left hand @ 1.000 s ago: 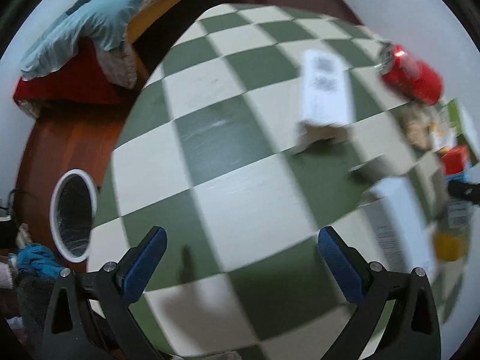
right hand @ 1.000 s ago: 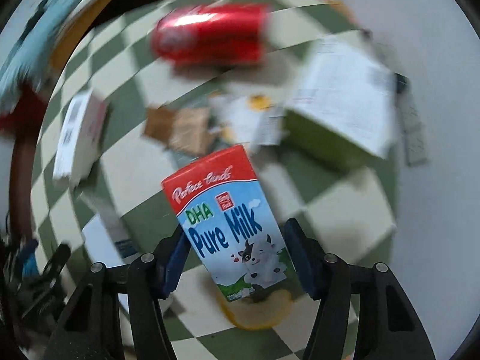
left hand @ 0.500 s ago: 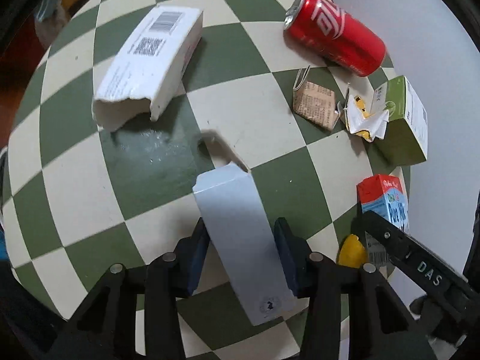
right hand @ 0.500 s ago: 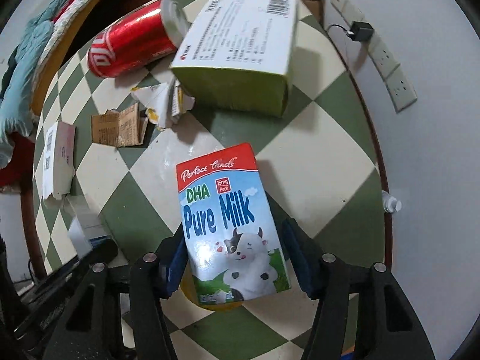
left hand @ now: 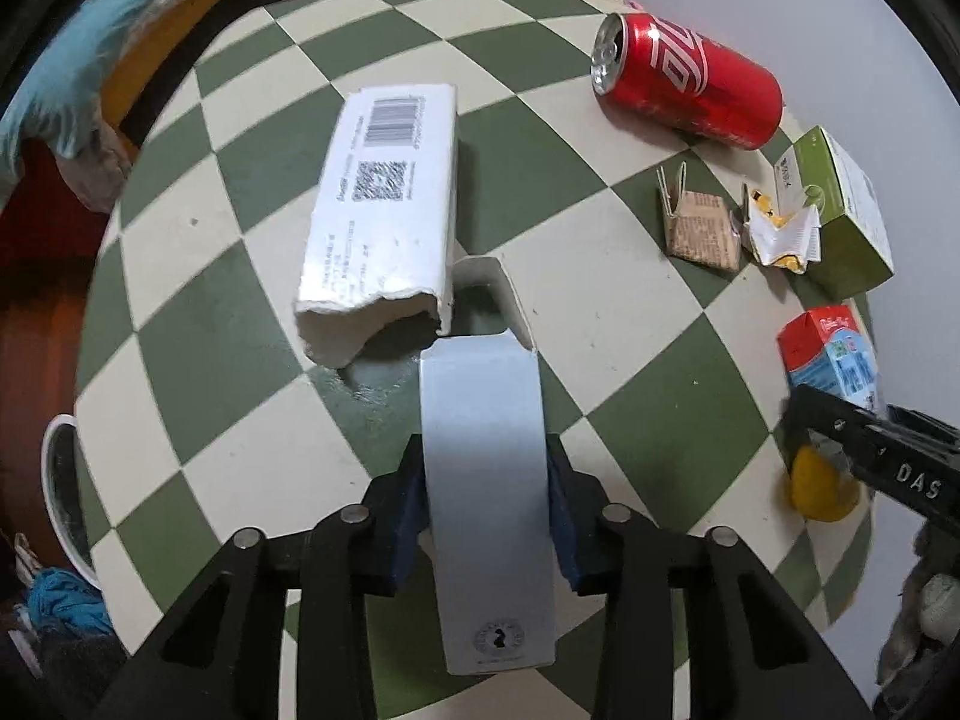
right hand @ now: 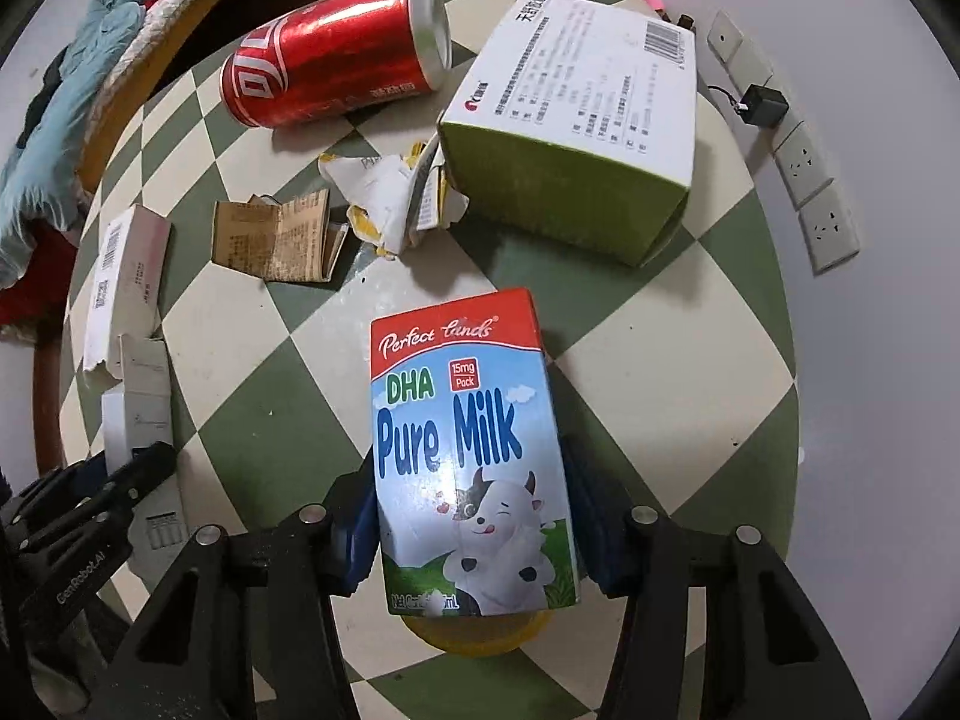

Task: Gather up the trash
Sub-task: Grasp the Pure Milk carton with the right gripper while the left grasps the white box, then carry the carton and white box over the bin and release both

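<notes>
On the round green-and-cream checked table lies a pale grey box with an open flap. My left gripper points down at it, its jaws closing, both blue pads against the box's sides. A "Pure Milk" carton lies on a yellow object. My right gripper straddles the carton, jaws closing, pads at its two long sides. Further off are a red can, a torn white box, a green-and-white box, folded brown paper and a crumpled wrapper.
A white-rimmed bin stands on the floor left of the table. A bed with a blue blanket lies beyond it. The white wall with sockets runs close along the table's right side. The two grippers work side by side.
My left gripper swung from bare table near the bin over to the grey box, and its wide jaws came in onto it. The right gripper sank lower around the milk carton.
</notes>
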Demonstrator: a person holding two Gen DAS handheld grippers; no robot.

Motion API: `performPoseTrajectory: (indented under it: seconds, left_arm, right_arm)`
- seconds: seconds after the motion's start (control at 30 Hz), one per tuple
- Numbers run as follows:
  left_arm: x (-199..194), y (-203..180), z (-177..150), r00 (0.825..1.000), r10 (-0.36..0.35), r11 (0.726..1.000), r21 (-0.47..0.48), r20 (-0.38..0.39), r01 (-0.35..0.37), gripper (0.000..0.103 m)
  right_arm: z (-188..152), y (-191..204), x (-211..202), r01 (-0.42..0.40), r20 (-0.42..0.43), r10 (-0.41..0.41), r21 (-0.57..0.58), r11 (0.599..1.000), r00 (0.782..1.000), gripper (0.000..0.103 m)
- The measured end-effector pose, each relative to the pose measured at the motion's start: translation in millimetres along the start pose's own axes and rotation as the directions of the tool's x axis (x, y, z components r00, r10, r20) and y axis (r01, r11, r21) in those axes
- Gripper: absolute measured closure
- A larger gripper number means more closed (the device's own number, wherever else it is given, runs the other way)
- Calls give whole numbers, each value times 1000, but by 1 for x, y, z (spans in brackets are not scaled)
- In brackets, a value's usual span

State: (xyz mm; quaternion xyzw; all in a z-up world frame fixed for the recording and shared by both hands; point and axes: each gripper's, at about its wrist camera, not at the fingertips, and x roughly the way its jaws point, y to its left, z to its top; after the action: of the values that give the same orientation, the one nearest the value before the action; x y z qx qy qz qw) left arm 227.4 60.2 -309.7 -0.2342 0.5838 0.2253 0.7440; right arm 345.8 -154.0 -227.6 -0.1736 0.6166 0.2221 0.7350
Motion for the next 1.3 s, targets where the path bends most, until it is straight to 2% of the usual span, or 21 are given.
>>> performPoseTrajectory:
  seconds: [0.17, 0.37, 0.6, 0.77, 0.9, 1.03, 1.17, 1.3]
  left_arm:
    - [-31, -16, -9, 994, 31, 998, 42, 106, -36, 73]
    - [-86, 6, -16, 975, 7, 999, 46, 223, -18, 73]
    - [-153, 66, -29, 930, 17, 999, 36, 366, -32, 73]
    - [-192, 132, -47, 903, 66, 998, -24, 424, -61, 73]
    - [-204, 196, -64, 894, 126, 990, -108, 431, -87, 73]
    - [-203, 269, -86, 896, 192, 972, -207, 400, -116, 73]
    - [-186, 342, -111, 909, 243, 943, -301, 337, -141, 73]
    - [-152, 415, -136, 933, 261, 901, -409, 248, -144, 73]
  right_arm:
    - [-1, 12, -19, 25, 80, -25, 10, 1000, 996, 48]
    - [-12, 53, -56, -18, 189, 20, -12, 1000, 982, 48]
    - [-32, 118, -111, -101, 291, 124, -92, 991, 949, 49]
    - [-47, 191, -137, -173, 328, 223, -177, 969, 918, 48]
    - [-59, 263, -137, -217, 311, 293, -256, 942, 904, 49]
    - [-74, 350, -115, -260, 244, 350, -336, 905, 904, 49]
    - [-89, 437, -71, -299, 142, 380, -397, 868, 914, 49]
    - [-107, 513, -14, -318, 39, 370, -432, 844, 928, 49]
